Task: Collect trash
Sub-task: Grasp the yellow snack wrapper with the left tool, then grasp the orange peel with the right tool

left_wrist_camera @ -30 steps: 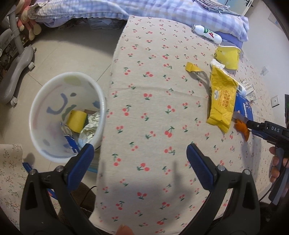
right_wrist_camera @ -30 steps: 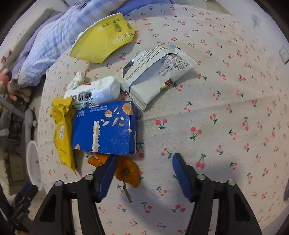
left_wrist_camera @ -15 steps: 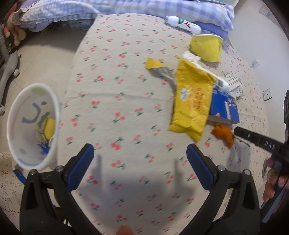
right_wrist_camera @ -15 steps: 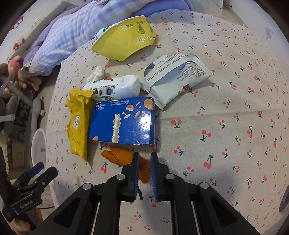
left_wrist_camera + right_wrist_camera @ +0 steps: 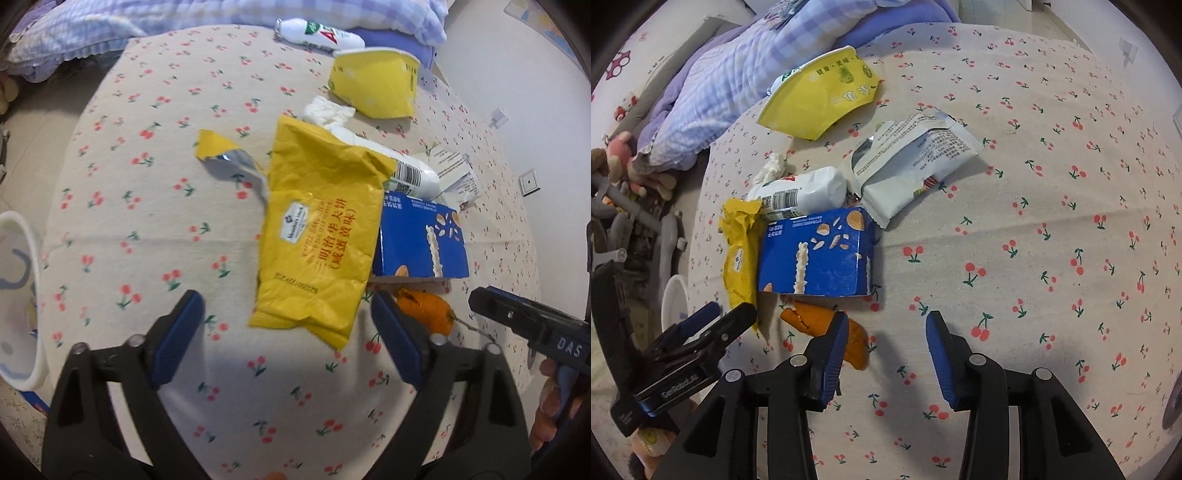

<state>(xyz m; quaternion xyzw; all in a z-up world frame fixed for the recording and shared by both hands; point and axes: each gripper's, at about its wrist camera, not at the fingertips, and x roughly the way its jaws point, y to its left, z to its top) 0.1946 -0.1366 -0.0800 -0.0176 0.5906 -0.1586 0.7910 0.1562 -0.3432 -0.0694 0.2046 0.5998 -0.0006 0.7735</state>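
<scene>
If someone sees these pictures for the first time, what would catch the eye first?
Probably the crumpled yellow snack wrapper in the middle of the cherry-print cloth, lying just ahead of the left tongs, whose jaws are closing with nothing between them. Beside it lies a blue cardboard box, with an orange peel at its near edge.

Home bedroom.
Lilac checked quilt [image 5: 738,85] bunched at the far edge of cherry-print cloth-covered table [image 5: 1034,221]; plush toys [image 5: 624,162] on floor.
</scene>
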